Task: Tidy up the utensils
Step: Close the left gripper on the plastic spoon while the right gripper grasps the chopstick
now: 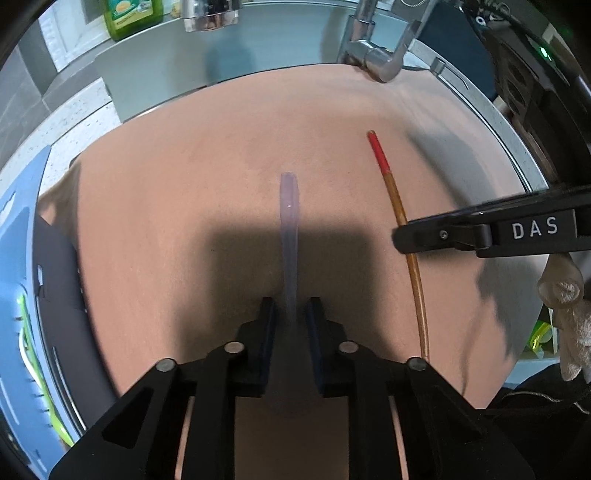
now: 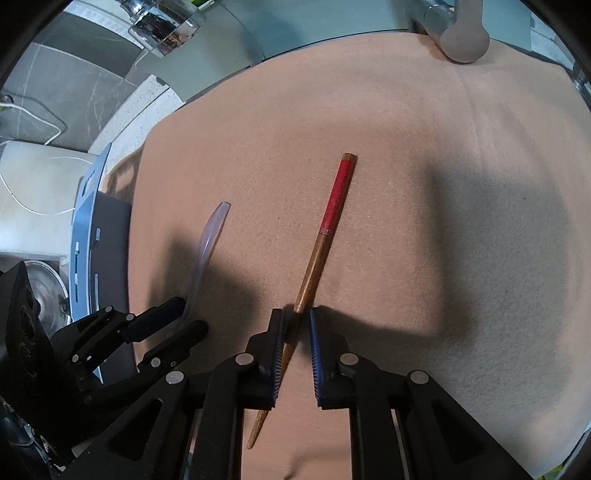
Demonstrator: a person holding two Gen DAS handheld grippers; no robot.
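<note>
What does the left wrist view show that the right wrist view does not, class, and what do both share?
Only the left wrist view shows the green bottle by the sink.

Only the right wrist view shows the white cable and the metal pot at the left edge.

Both show the clear plastic spoon between the left gripper's fingers, the red-tipped chopstick in the right gripper, the peach cloth and the tap.

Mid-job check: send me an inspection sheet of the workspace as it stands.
Surface: peach cloth laid over the counter.
Job's things: clear plastic utensil; red-ended wooden chopstick.
Clutter: nothing seen on the cloth.
Grippers: left gripper shut on the clear plastic utensil; right gripper shut on the chopstick.
Cables: white cable off the cloth, far left.
Surroundings: chrome faucet, green bottle, blue rack.
</note>
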